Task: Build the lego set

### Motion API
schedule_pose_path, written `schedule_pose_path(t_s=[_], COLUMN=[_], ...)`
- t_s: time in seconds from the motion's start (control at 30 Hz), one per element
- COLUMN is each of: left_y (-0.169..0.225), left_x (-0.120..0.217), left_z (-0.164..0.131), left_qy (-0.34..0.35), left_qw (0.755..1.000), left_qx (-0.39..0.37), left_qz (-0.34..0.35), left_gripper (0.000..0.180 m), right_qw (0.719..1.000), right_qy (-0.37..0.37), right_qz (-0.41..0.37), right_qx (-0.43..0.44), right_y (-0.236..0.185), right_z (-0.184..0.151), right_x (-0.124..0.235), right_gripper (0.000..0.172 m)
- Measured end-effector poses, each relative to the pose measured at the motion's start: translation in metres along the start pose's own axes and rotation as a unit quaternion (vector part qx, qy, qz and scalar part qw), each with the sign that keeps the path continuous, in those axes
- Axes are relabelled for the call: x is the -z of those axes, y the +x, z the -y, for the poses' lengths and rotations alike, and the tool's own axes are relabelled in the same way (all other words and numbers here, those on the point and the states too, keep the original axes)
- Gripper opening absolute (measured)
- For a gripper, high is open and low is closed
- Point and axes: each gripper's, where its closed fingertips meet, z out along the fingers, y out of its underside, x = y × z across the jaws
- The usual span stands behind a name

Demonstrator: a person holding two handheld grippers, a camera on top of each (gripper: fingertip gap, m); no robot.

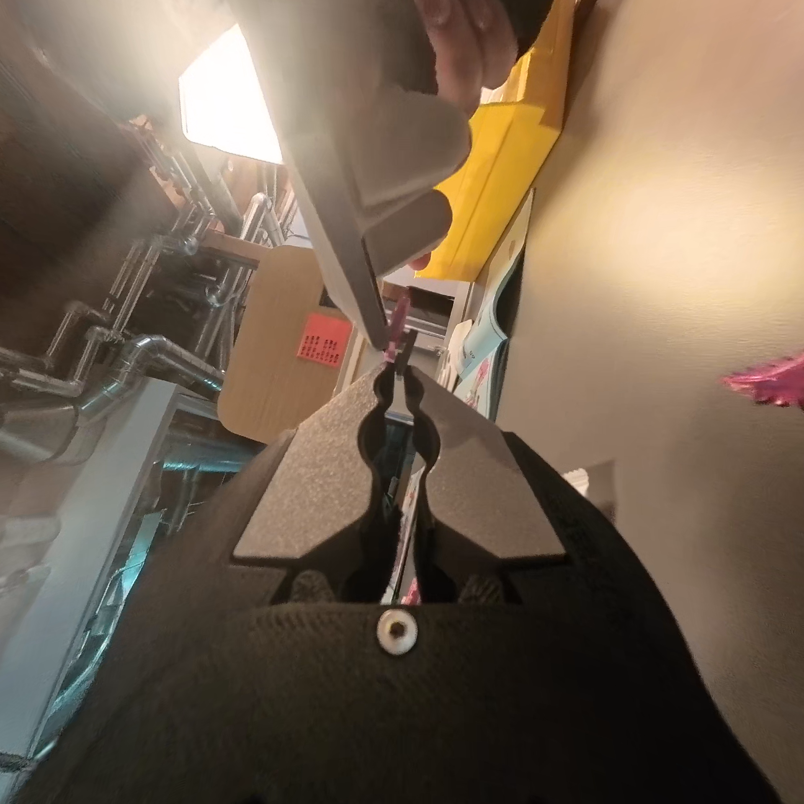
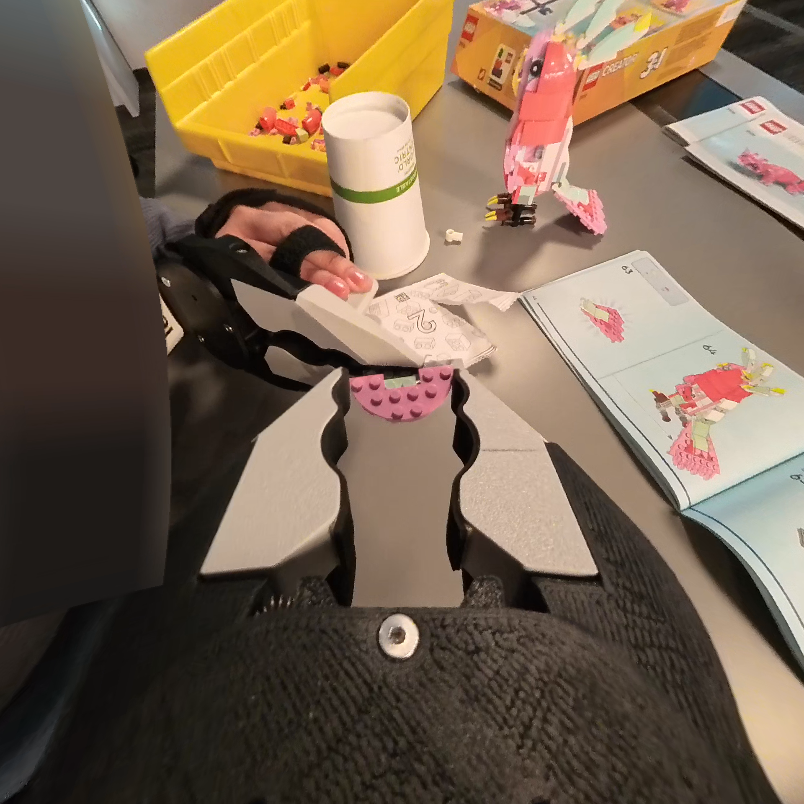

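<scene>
In the right wrist view my right gripper [image 2: 400, 383] is shut on a pink half-round studded plate [image 2: 400, 402] and grips its two ends just above the grey table [image 2: 400, 500]. My left gripper [image 2: 339, 322] reaches in from the left, with its tips at the notch in the plate's far edge, where a small pale green and grey piece [image 2: 402, 382] sits. In the left wrist view my left gripper [image 1: 396, 372] is shut on this small thin piece [image 1: 402, 348]. The pink plate [image 1: 399, 317] shows edge-on just beyond, beside a right finger [image 1: 348, 269].
Behind on the table are a yellow bin [image 2: 243, 152] of loose bricks, a white paper cup [image 2: 374, 191], a pink brick bird model [image 2: 539, 130], a toy box [image 2: 609, 56], a torn paper bag [image 2: 435, 322], a tiny white piece [image 2: 453, 235] and an open booklet [image 2: 652, 370]. My two grippers' fingertips are within a few centimetres of each other.
</scene>
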Motion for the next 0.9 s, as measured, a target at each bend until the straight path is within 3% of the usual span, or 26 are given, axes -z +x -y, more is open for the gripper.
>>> schedule_pose_path(t_s=[0.63, 0.9], left_y=[-0.010, -0.010], left_x=[-0.001, -0.001], left_z=[-0.011, -0.014], left_qy=[-0.026, -0.025], left_qw=[0.998, 0.994], left_qx=[0.063, 0.109], left_qz=[0.005, -0.009], left_gripper=[0.001, 0.001], right_qw=[0.996, 0.996], right_qy=[0.053, 0.061], right_qz=[-0.033, -0.055], right_qx=[-0.061, -0.044], right_y=[0.007, 0.010], right_z=[0.010, 0.020], right_x=[-0.005, -0.005], right_gripper=[0.046, 0.045])
